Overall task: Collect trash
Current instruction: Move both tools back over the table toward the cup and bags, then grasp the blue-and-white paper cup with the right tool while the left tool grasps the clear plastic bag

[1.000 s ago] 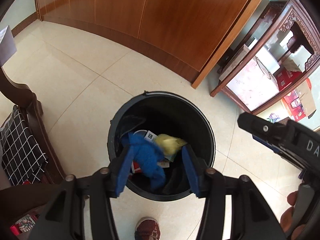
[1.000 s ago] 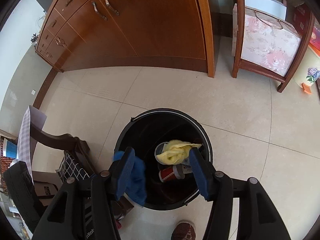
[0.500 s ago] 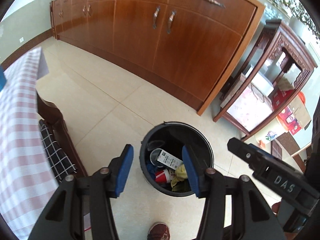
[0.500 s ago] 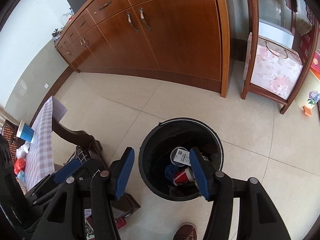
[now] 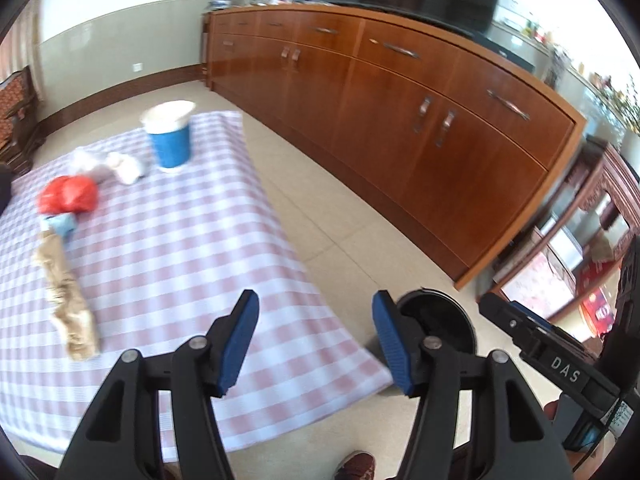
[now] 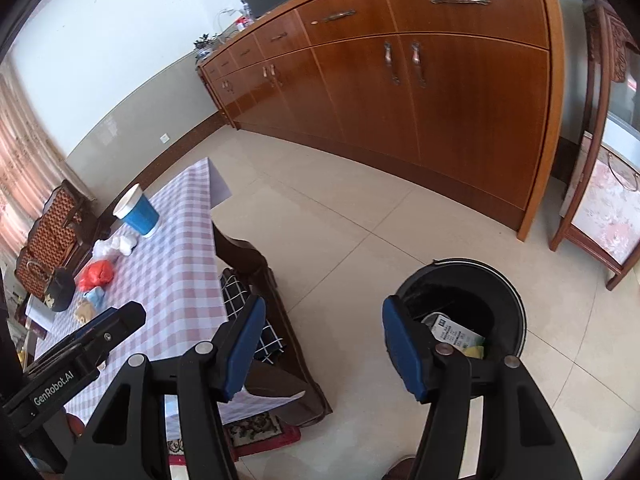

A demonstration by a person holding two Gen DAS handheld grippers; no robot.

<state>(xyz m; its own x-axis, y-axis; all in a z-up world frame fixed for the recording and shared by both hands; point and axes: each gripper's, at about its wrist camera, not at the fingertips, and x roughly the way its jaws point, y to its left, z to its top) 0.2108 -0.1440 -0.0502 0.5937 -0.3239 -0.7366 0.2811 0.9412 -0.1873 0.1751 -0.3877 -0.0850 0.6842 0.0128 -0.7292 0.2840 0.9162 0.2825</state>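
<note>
My left gripper (image 5: 314, 340) is open and empty above the near edge of a table with a pink checked cloth (image 5: 168, 248). On the cloth lie a blue paper cup (image 5: 170, 140), white crumpled tissues (image 5: 108, 166), a red crumpled bag (image 5: 68, 196), a small pale blue scrap (image 5: 60, 224) and a long brown crumpled paper (image 5: 66, 300). My right gripper (image 6: 322, 346) is open and empty above the floor. The black trash bin (image 6: 508, 296) stands on the floor with trash inside, right of the table; it also shows in the left wrist view (image 5: 440, 304).
A long wooden sideboard (image 6: 400, 92) runs along the back wall. A carved wooden stand (image 6: 600, 184) is at the right. A dark wooden chair with a checked cushion (image 6: 256, 300) sits by the table. A wicker box (image 6: 48, 240) is behind the table.
Both grippers have risen and swung left, away from the bin and toward the table. The blue and yellow trash they held a second ago now lies in the bin.
</note>
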